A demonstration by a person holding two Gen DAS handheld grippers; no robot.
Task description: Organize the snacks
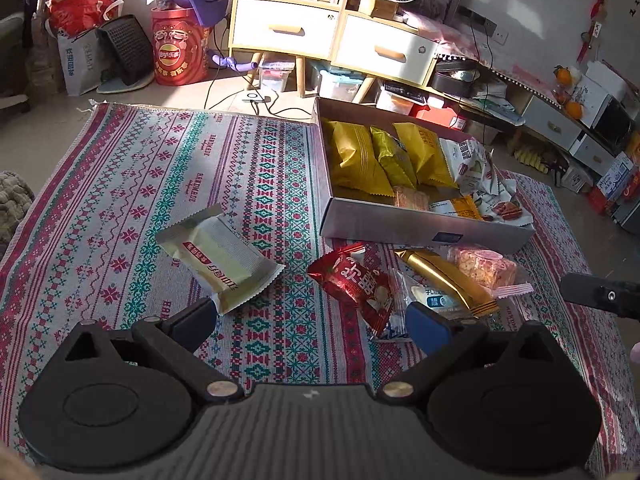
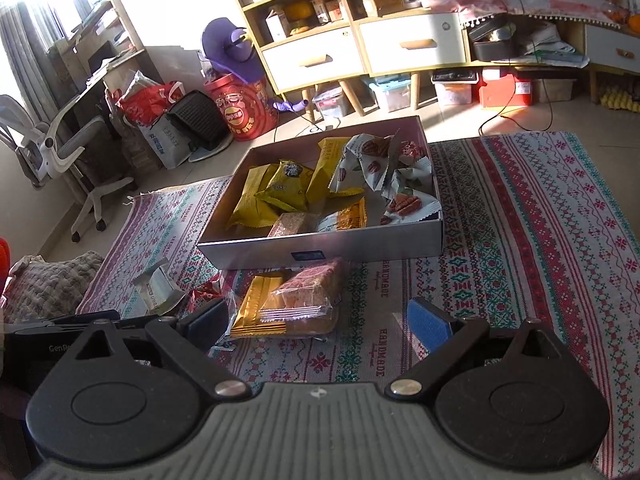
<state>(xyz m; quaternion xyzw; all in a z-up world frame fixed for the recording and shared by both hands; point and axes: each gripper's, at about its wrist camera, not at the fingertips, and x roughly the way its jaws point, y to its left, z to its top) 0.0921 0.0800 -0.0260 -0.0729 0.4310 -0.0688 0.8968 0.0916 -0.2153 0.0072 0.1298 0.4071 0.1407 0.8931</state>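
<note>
A shallow grey cardboard box point(image 1: 420, 226) point(image 2: 320, 246) on the patterned rug holds yellow packets point(image 1: 360, 156) and nut packets point(image 2: 404, 204). Loose snacks lie in front of it: a cream packet point(image 1: 218, 262), a red packet point(image 1: 356, 284), a gold bar packet point(image 1: 444, 280) point(image 2: 256, 308) and a clear-wrapped pink crispy cake point(image 1: 480, 266) point(image 2: 308, 296). My left gripper point(image 1: 312, 314) hangs wide open over bare rug between the cream and red packets. My right gripper point(image 2: 316, 316) is wide open, with the cake and gold packet lying between its fingers, untouched.
The rug point(image 1: 120, 184) covers the floor. Behind the box stand a wooden cabinet with white drawers point(image 1: 288, 28), a red snack bucket point(image 1: 178, 52) and bags. An office chair point(image 2: 60, 148) is at far left, a knitted cushion point(image 2: 44, 284) near it.
</note>
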